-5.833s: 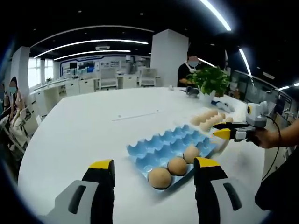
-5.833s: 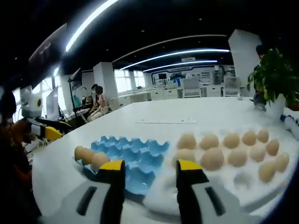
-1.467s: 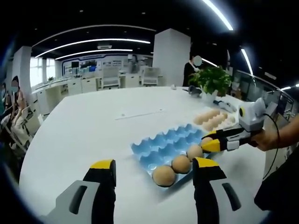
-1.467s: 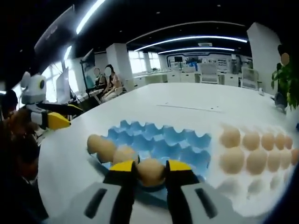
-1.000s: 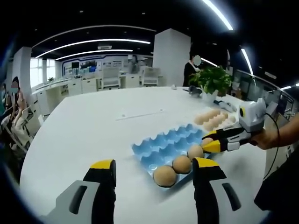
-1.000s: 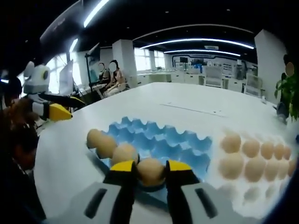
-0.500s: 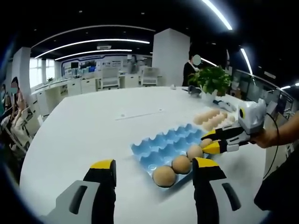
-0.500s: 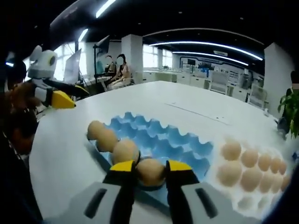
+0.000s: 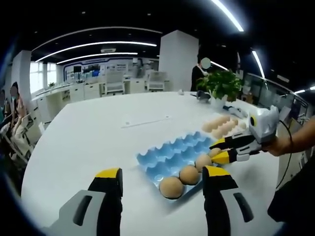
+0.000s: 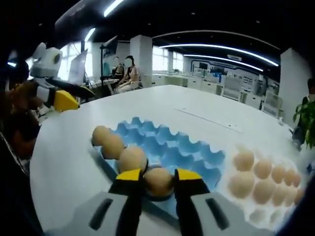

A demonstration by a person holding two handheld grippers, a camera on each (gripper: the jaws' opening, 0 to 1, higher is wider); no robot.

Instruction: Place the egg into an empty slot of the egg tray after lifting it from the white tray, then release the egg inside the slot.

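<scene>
My right gripper (image 10: pixel 159 175) is shut on a tan egg (image 10: pixel 158 181), low over the near row of the blue egg tray (image 10: pixel 173 145). The held egg sits right beside a line of three eggs (image 10: pixel 132 158) in that row; whether it rests in the slot I cannot tell. In the left gripper view the blue egg tray (image 9: pixel 170 151) holds those three eggs (image 9: pixel 189 175), and the right gripper (image 9: pixel 218 151) comes in from the right with the egg (image 9: pixel 215 152) between its yellow tips. My left gripper (image 9: pixel 162 172) hangs open, short of the tray.
The white tray (image 10: pixel 250 214) with several eggs (image 10: pixel 242 184) lies right of the blue one, also seen as the white tray's eggs (image 9: pixel 220 125). A potted plant (image 9: pixel 224 84) and a standing person (image 9: pixel 201 70) are at the table's far side. The left gripper (image 10: pixel 63 101) shows upper left.
My right gripper, still shut on the egg, has sunk a little toward the blue tray beside the third egg. The left gripper has stayed open and nearly still.
</scene>
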